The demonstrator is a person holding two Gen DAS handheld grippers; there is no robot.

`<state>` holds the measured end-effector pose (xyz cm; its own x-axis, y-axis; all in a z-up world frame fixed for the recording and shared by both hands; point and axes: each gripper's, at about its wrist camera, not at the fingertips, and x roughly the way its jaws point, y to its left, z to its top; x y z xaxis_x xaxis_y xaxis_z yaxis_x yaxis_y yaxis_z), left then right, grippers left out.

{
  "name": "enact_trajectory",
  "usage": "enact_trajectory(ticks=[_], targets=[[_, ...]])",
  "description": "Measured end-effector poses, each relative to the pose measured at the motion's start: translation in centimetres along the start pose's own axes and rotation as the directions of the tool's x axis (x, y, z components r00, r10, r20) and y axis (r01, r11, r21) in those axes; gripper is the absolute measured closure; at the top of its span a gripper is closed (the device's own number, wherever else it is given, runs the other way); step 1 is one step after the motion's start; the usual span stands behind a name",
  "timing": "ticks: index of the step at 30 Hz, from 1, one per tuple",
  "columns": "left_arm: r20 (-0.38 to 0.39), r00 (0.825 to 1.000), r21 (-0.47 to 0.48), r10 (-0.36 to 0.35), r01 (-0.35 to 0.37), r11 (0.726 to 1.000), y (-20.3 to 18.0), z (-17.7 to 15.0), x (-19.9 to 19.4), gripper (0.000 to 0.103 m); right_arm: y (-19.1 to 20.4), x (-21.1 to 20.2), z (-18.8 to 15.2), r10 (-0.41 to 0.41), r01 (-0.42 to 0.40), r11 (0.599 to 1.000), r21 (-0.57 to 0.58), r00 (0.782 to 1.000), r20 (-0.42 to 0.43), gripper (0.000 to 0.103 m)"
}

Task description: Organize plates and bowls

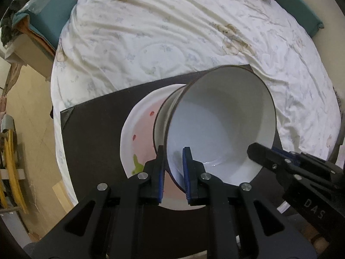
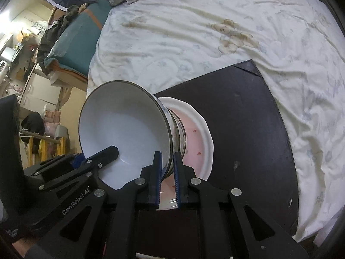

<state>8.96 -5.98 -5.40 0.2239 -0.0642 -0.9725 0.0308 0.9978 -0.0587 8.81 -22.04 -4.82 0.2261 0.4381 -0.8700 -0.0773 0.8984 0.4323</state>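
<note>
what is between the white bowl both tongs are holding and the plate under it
A second bowl already sits on the pink-centred plate, directly under the white bowl gripped at its rim by the left tongs and right tongs. It looks like the nesting spot rather than a block; nothing else shows between them.

A home bedroom: a bed (image 1: 172,32) with a rumpled printed sheet, cluttered shelves (image 2: 23,43) beside it.
</note>
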Motion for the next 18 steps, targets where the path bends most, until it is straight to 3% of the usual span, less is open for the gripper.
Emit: enact_trajectory(ticks=[7,11,13,15,18], targets=[[0.025,1.0,0.006,-0.014,0.014,1.0,0.2,-0.3,-0.3,0.085,-0.7,1.1,-0.1,0.033,-0.031,0.999,0.036,0.998,-0.046,0.09],[0.037,0.998,-0.008,-0.042,0.042,0.999,0.9,-0.3,-0.5,0.084,-0.8,0.6,0.0,0.044,-0.043,0.998,0.036,0.999,-0.03,0.088],[0.049,0.997,-0.014,-0.057,0.058,0.998,1.3,-0.2,-0.8,0.077,-0.7,0.2,0.1,0.048,-0.048,0.998,0.032,0.999,-0.017,0.088],[0.088,0.994,-0.025,-0.071,0.073,0.997,1.8,0.0,-1.4,0.057,-0.9,0.1,0.2,0.064,-0.063,0.997,0.048,0.998,-0.02,0.088],[0.137,0.987,-0.029,-0.081,0.086,0.996,2.4,0.3,-2.0,0.055,-1.3,-0.6,0.6,0.083,-0.083,0.995,0.053,0.996,0.016,0.088]])
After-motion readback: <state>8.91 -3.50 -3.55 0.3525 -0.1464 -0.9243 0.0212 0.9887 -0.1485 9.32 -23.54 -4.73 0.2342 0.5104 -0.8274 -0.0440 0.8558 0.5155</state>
